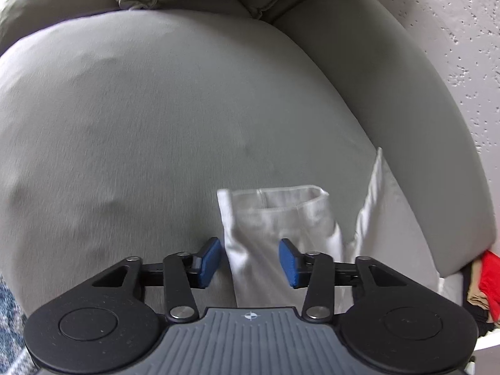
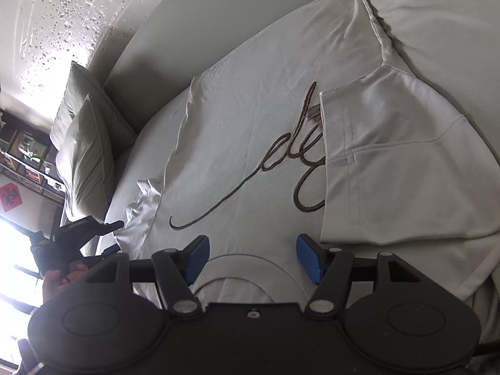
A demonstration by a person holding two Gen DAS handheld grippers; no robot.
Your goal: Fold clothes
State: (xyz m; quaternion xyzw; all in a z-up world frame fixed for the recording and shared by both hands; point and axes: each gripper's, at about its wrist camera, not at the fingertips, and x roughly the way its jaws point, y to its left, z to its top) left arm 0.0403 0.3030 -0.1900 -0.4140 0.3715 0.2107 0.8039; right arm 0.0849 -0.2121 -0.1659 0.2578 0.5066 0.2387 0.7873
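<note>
Blue-padded fingers of my right gripper (image 2: 253, 259) stand spread apart, holding nothing, just above the ribbed neckline of the white cotton T-shirt with dark cursive lettering (image 2: 250, 131). That shirt lies flat on its back across the pale grey fabric sofa seat (image 2: 175, 43), collar nearest me and hem at the far end. One short sleeve (image 2: 390, 162) is folded inward over the right part of the chest, covering the end of the script. At the left edge the other sleeve sits bunched, and there I see my left gripper (image 2: 90, 228) as a dark shape with part of the hand (image 2: 59, 278) holding it; from this view I cannot tell how its jaws stand.

From the left wrist view, my left gripper (image 1: 250, 262) has its blue pads wide apart, with the open cuff of a white sleeve (image 1: 275, 218) rising between them; the cloth looks close to both pads, but I cannot say either one presses it. More white shirt fabric (image 1: 372, 206) stands up to the right, against the sofa's grey armrest (image 1: 390, 100).

Farther out, two pale green cushions (image 2: 84, 143) lean at the sofa's far left corner, and a speckled white wall (image 2: 56, 18) rises behind. Red cloth (image 1: 490, 275) shows at the right edge, beyond the armrest.
</note>
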